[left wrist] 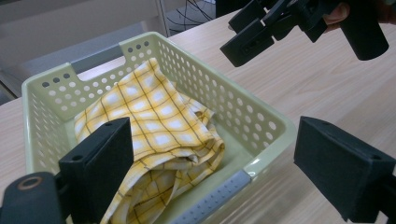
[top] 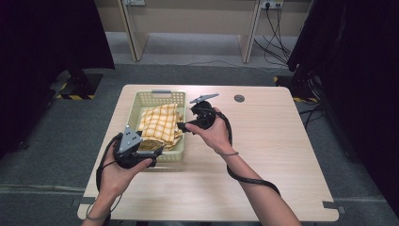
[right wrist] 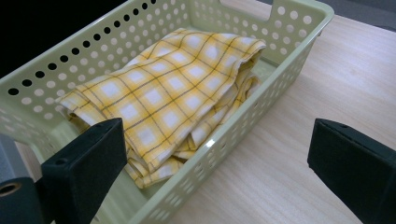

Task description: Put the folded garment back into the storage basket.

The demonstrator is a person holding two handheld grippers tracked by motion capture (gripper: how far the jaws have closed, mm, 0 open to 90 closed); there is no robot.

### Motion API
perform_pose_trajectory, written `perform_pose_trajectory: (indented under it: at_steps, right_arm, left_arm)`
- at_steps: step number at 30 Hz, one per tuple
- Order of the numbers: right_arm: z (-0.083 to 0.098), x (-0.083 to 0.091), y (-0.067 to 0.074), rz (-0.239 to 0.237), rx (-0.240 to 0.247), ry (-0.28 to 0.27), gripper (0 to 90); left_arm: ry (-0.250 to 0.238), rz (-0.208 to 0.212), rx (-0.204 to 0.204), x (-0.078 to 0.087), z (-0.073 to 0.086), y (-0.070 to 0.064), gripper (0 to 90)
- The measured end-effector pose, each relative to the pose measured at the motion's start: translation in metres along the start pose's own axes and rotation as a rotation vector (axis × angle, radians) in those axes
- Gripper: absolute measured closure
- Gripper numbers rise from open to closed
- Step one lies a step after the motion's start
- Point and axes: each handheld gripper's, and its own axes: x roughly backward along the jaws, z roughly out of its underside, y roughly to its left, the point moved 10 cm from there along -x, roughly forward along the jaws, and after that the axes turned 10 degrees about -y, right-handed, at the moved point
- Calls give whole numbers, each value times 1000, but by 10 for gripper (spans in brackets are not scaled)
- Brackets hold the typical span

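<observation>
Basket: your pale green perforated basket [top: 136,104] sits on the left half of the wooden desk [top: 273,155], its long sides running away from you.
Cloth: the yellow checked cloth [top: 160,126] lies folded inside the basket, bunched toward the near end, with one edge leaning against a long wall.
Left claw: your left claw [left wrist: 212,172] hangs over the basket's near corner, jaws spread wide with nothing between them; one jaw is above the cloth, the other outside the rim over the desk.
Right claw: your right claw [right wrist: 219,172] is just beside the basket's right wall, jaws wide apart and empty; one jaw is over the basket, the other over bare desk.
Hands: your left hand [top: 117,172] grips its tool at the basket's near end, your right hand [top: 214,134] at the basket's right side.
Desk extras: a round grey cable port [top: 239,98] sits near the far edge.
</observation>
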Motion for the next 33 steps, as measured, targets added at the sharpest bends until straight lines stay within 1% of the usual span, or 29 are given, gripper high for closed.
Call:
perform_pose_trajectory:
  at_steps: [1,2,4,5,6,7,8,10,11,12,13,14,15,16,17,20,22,24,26,30,33]
  right_arm:
    - [0,0,0,0,0,0,55]
    - [1,4,1,-4,0,-10,55]
    - [1,4,1,-4,0,-10,55]
    - [3,7,1,-8,2,-11,55]
    - [3,7,1,-8,2,-11,55]
    - [3,7,1,-8,2,-11,55]
    - [6,11,1,-9,4,-12,55]
    - [6,11,1,-9,4,-12,55]
    - [8,15,0,-11,5,-14,55]
    - [8,15,0,-11,5,-14,55]
    - [12,19,0,-12,-1,-12,55]
    - [12,19,0,-12,-1,-12,55]
    - [12,19,0,-12,-1,-12,55]
    - [16,22,0,-12,2,-9,56]
    - [16,22,0,-12,2,-9,56]
    - [18,24,-1,-10,2,-14,56]
    - [21,27,-3,-8,-8,-18,58]
    - [24,30,-4,-8,-3,-21,58]
    - [28,33,-5,-4,-11,-18,58]
    - [35,37,-9,0,-16,-18,58]
    - [40,41,-12,6,-24,-15,58]
  left_arm:
    - [0,0,0,0,0,0,115]
    - [0,0,0,0,0,0,115]
    - [-7,-2,5,2,1,-1,115]
    - [-7,-2,5,2,1,-1,115]
    - [-12,1,8,4,2,-4,115]
    - [-12,1,8,4,2,-4,116]
    - [-12,1,8,4,2,-4,116]
    - [-12,4,10,6,5,-6,116]
    - [-10,9,16,9,10,-10,116]
    - [-10,9,16,9,10,-10,117]
    - [-10,9,16,9,10,-10,117]
    - [-5,13,20,12,14,-13,117]
    - [-5,13,20,12,14,-13,117]
    - [-5,13,20,12,14,-13,117]
    - [0,19,22,14,18,-16,117]
    - [2,19,24,16,20,-18,117]
    - [2,19,24,16,20,-18,117]
    - [-11,14,34,19,21,-19,117]
    - [-31,21,53,21,21,-22,117]
    - [-34,23,47,22,26,-24,119]
    - [-32,25,52,22,30,-26,120]
